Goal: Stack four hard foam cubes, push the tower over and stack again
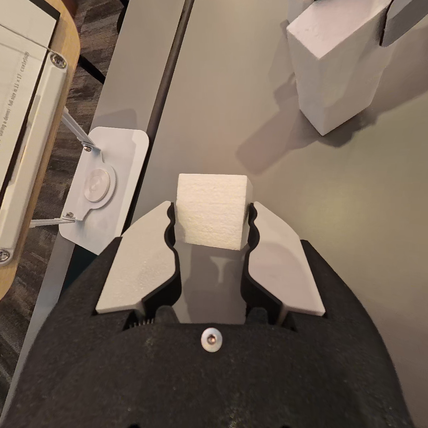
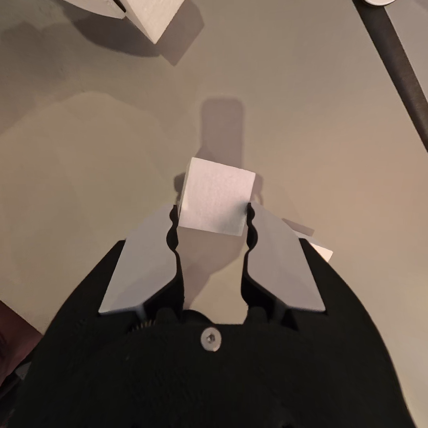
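My left gripper (image 1: 210, 206) is shut on a white foam cube (image 1: 210, 213) and holds it above the beige table (image 1: 301, 254). At the upper right stands a white column of stacked cubes (image 1: 324, 81); a finger of the right gripper (image 1: 405, 23) is at its top. My right gripper (image 2: 212, 206) is shut on a white cube (image 2: 215, 196), which hides what is below it. Another cube (image 2: 322, 251) peeks out on the table behind the right finger. The left gripper's cube (image 2: 150, 18) shows at the top left.
A dark seam (image 1: 171, 69) runs along the table's left side, also seen in the right wrist view (image 2: 405, 69). A white metal bracket plate (image 1: 104, 185) and a round wooden board with papers (image 1: 34, 92) lie beyond the edge, over carpet. The table edge (image 2: 14, 310) is at lower left. The dark seam (image 1: 171, 69) is about 25 cm from my right fingertips and 30 cm from my left.
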The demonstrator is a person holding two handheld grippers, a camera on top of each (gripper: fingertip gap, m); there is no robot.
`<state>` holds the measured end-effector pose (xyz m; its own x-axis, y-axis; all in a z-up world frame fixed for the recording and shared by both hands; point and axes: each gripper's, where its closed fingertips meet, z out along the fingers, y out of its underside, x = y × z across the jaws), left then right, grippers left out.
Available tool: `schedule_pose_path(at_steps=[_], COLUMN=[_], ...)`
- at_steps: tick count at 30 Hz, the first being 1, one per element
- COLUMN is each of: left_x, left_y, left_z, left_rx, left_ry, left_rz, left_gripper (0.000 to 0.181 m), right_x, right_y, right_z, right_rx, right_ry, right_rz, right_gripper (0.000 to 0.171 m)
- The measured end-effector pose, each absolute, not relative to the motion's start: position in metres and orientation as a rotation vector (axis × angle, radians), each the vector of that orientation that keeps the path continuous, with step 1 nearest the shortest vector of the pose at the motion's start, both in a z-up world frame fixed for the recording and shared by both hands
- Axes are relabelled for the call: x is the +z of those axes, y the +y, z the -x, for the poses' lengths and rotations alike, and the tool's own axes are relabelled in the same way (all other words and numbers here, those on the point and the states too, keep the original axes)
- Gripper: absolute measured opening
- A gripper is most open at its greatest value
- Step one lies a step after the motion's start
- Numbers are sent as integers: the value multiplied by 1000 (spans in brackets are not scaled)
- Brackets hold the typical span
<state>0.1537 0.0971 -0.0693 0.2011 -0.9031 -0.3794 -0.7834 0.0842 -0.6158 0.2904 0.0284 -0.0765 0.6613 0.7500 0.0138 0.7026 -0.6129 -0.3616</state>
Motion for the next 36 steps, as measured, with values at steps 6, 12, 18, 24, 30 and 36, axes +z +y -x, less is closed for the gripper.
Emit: schedule_pose_path(at_steps=[6,12,18,24,30,36], left_x=[-72,-74,-78,-79,-80,-82], left_y=[93,91,88,88,87,87], left_z=[-159,-160,-160,-161,-160,-160], left_rx=[-186,-190,-194,-191,-199,-191], left_ry=[1632,1649,1672,1678,1681,1689], left_rz=[1709,1712,1727,1730,1740,1743], left_gripper=[61,61,61,61,61,61], right_x=[-78,-78,-77,-76,-74,-78], right_y=[25,24,22,22,24,23], right_z=[-295,-295,-296,-294,-293,-295], right_rx=[117,76,12,-12,-31,-56], right_ry=[-1219,-1255,-1294,-1274,-1231,-1220], right_rz=[2538,2526,2513,2519,2530,2553], right_gripper=[58,58,58,58,58,58])
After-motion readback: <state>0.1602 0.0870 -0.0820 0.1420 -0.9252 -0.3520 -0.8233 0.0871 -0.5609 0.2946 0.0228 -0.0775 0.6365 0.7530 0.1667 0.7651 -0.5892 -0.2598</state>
